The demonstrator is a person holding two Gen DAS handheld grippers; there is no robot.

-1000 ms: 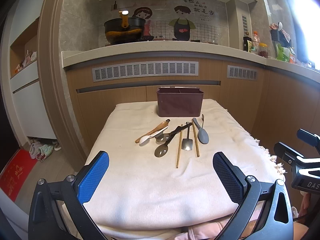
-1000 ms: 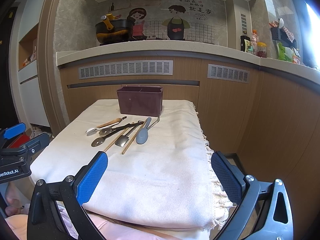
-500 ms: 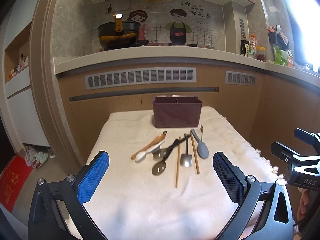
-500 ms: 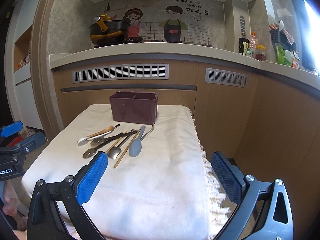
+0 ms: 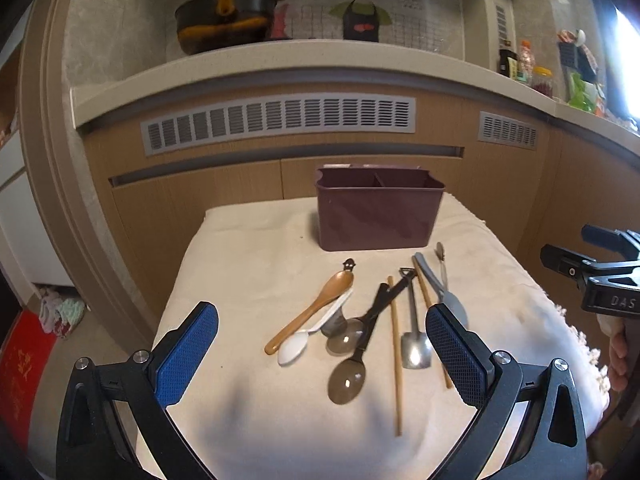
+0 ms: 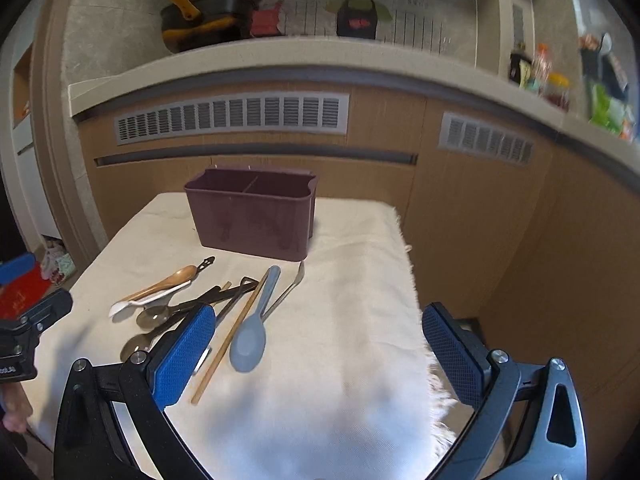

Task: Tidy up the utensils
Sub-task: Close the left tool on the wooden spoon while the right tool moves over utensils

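A dark purple two-compartment utensil holder (image 5: 379, 214) (image 6: 252, 216) stands at the far end of a cloth-covered table (image 5: 248, 248). In front of it lie several utensils: a wooden spoon (image 5: 312, 310) (image 6: 164, 284), a white spoon (image 5: 304, 340), dark ladles (image 5: 352, 364), wooden chopsticks (image 5: 395, 360) (image 6: 228, 340), a small metal spade spoon (image 5: 415, 344) and a grey rice paddle (image 6: 254, 328). My left gripper (image 5: 322, 354) hovers open above the near ends of the utensils. My right gripper (image 6: 318, 356) hangs open over bare cloth right of the paddle.
A wooden counter front with grey vents (image 5: 280, 120) rises behind the table. A black pot (image 5: 224, 26) sits on the counter; jars and packets (image 6: 556, 84) crowd its right end. The cloth's fringed right edge (image 6: 412, 280) drops off to the floor.
Both grippers have moved forward and lower over the table, closer to the utensils and the holder. Both stay open. The utensils lie where they were.
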